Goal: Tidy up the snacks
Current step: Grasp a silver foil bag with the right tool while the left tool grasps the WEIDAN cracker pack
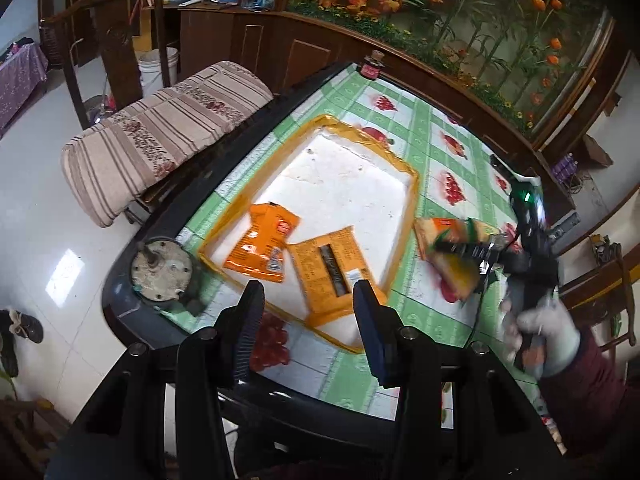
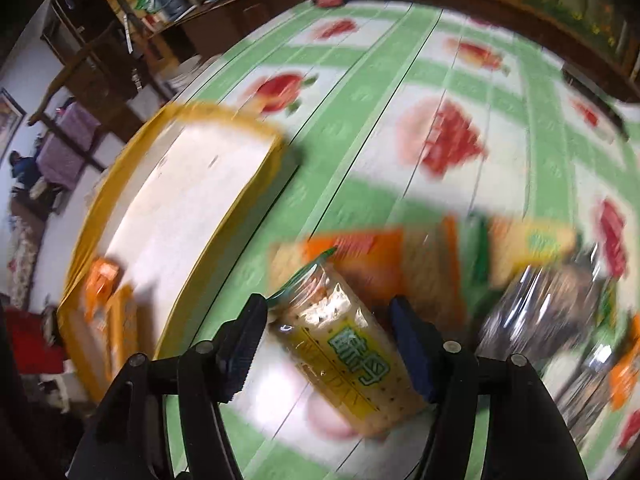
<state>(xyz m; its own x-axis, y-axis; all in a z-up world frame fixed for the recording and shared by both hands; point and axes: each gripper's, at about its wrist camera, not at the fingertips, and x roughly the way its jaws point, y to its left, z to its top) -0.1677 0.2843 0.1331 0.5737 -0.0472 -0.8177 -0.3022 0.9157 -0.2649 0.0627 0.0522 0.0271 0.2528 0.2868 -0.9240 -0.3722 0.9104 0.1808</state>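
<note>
Spread wide, the left gripper [image 1: 306,328] hovered empty above the near rim of the yellow-edged tray [image 1: 412,196], where two orange snack packets [image 1: 262,246] lay touching. Only the right wrist view showed the right gripper [image 2: 330,344] with its fingers either side of a clear cracker pack [image 2: 356,356]; motion blur hid whether they gripped. Beyond lay more snacks [image 2: 372,256] on the fruit-print tablecloth [image 2: 360,128].

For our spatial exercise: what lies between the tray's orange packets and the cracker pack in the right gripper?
Left wrist view: the tray's yellow rim and a bare strip of green tablecloth.
</note>
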